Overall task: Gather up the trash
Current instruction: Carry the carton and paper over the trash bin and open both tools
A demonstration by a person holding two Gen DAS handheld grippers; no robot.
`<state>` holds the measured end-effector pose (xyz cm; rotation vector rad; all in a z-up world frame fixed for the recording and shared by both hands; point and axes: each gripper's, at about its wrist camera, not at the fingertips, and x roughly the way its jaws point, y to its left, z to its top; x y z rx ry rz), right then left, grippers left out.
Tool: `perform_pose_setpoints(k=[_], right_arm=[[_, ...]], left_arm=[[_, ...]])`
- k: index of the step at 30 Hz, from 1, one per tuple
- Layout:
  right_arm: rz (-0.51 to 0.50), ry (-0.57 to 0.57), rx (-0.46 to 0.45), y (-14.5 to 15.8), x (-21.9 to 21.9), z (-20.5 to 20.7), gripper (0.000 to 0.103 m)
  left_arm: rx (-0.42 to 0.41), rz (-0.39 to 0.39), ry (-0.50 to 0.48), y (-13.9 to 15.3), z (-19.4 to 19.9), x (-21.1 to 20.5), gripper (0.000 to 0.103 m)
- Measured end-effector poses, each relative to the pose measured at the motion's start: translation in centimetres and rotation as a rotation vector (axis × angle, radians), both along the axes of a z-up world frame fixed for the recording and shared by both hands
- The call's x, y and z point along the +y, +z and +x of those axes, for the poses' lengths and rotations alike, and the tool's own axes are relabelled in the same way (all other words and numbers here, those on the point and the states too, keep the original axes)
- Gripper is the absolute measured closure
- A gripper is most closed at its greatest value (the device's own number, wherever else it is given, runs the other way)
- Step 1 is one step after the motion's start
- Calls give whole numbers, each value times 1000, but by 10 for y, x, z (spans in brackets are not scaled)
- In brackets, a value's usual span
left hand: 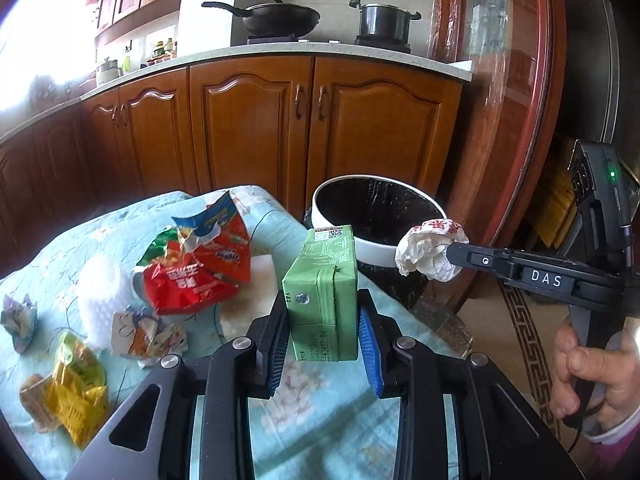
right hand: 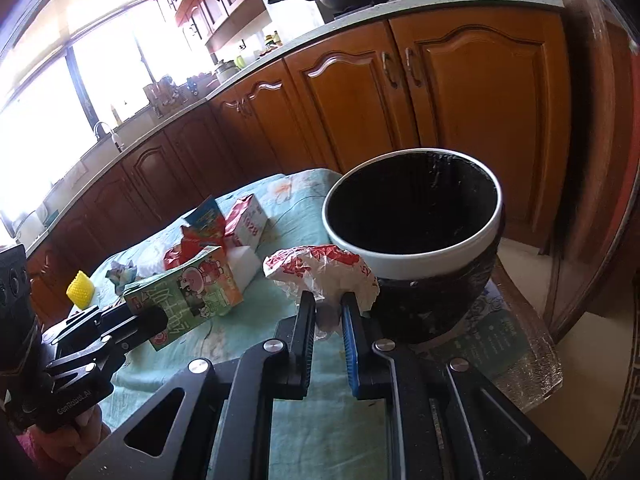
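My left gripper point(left hand: 323, 312) is shut on a green drink carton point(left hand: 322, 288) and holds it above the table; the carton also shows in the right wrist view point(right hand: 188, 292). My right gripper point(right hand: 329, 308) is shut on a crumpled white and red wrapper point(right hand: 320, 270), held just in front of the trash bin point(right hand: 412, 256). In the left wrist view the wrapper point(left hand: 430, 250) hangs at the near right rim of the bin point(left hand: 376, 246). The bin has a white rim and a black liner.
On the table's light blue cloth point(left hand: 304, 412) lie a red snack bag point(left hand: 200, 268), a white paper roll point(left hand: 102, 292), yellow wrappers point(left hand: 72, 396), torn paper scraps point(left hand: 148, 332) and a crumpled wad point(left hand: 18, 320). A red and white box point(right hand: 246, 222) lies farther back. Wooden cabinets point(left hand: 280, 120) stand behind.
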<state>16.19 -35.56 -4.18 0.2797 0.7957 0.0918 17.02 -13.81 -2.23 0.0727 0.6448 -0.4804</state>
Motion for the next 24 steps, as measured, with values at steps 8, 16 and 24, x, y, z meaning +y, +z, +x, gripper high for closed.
perform_pose_setpoints(k=[8, 16, 24], right_arm=[[-42, -63, 16, 9, -36, 34, 90], [-62, -88, 81, -2, -64, 74, 89], [-96, -79, 139, -15, -75, 104, 86]], left_arm=[[-10, 37, -20, -1, 46, -48, 72], [35, 55, -52, -5, 105, -89, 72], [70, 87, -68, -21, 153, -125, 72]])
